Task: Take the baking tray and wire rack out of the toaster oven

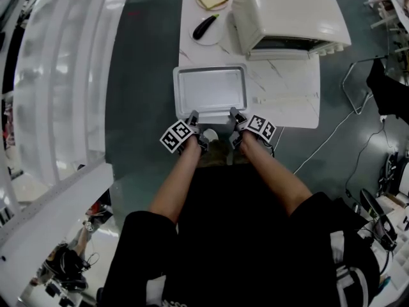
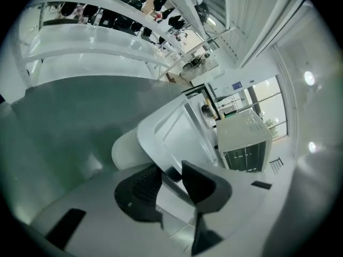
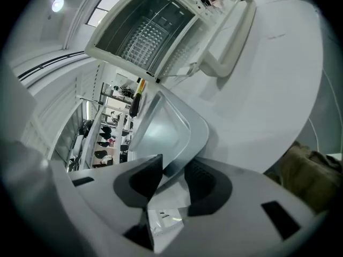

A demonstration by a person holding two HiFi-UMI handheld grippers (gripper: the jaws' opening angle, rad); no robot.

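Your left gripper [image 2: 170, 171] and right gripper [image 3: 172, 164], jaws narrowly apart, straddle the tray's [image 1: 211, 89] 6 o'clock rim, partly hiding it.

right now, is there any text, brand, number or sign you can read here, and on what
No words or numbers can be read.
Left marker cube, right marker cube: black-and-white square patterns, no words.
Blue wall sign: too small.
Sticker below the jaws, right gripper view: print too blurred.
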